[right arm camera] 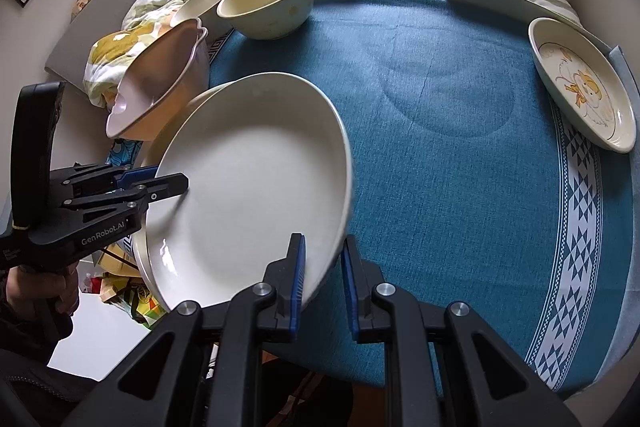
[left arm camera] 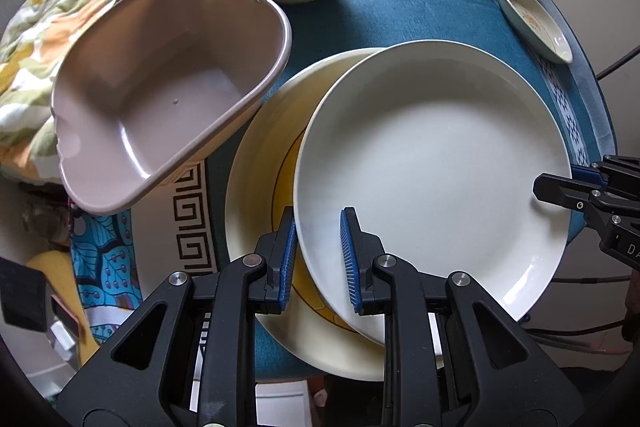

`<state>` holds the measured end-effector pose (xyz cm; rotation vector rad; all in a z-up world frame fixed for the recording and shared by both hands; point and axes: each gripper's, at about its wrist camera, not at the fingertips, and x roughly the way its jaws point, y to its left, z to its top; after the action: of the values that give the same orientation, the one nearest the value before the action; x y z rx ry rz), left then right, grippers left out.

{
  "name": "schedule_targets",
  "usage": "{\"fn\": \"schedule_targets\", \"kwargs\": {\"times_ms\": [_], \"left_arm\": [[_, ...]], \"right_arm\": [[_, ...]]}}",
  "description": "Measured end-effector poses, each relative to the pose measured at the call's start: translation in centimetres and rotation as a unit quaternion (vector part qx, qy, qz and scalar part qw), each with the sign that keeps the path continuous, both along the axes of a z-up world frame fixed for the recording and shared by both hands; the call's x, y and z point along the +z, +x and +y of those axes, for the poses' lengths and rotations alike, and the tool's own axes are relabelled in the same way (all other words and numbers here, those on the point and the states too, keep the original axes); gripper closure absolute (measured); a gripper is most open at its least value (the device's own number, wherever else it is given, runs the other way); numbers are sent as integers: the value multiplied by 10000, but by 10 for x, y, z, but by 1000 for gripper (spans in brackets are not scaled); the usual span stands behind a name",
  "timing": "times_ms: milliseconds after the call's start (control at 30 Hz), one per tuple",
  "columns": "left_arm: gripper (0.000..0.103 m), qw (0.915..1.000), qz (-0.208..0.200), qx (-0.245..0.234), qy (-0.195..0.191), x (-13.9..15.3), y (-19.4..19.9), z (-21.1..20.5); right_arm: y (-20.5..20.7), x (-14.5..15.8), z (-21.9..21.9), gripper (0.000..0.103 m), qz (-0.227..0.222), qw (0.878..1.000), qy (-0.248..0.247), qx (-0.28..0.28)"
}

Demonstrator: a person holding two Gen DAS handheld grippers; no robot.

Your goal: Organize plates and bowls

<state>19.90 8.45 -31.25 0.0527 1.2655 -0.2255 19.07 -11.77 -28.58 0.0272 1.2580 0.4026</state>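
Both hand-held grippers are clamped on the plain white round ceramic plate: the left hand-held gripper pinches its near-left rim, the right hand-held gripper its near-right rim. The plate hangs tilted, partly over a cream plate with a yellow band on the teal cloth tabletop. Risk, I'd say: thin rim pinches on glossy ceramic could slip, or the plate clips the tipped mauve plastic tub just beside it and knocks it off. Only the right wrist view shows the small cartoon-print dish properly; only the left shows the plate underneath.
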Motion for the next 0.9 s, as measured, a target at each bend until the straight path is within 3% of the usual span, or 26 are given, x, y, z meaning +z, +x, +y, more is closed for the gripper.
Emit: {"fn": "schedule_targets", "kwargs": {"times_ms": [433, 700, 900], "left_arm": [[84, 9971, -304, -4, 693, 10, -5, -2], [84, 9969, -295, 78, 729, 12, -8, 1], [84, 9959, -354, 88, 822, 17, -12, 0]], "right_arm": [[-1, -3, 17, 86, -181, 9987, -372, 291], [-3, -1, 28, 86, -379, 9956, -714, 465], [-4, -2, 28, 86, -387, 9959, -677, 462]]}}
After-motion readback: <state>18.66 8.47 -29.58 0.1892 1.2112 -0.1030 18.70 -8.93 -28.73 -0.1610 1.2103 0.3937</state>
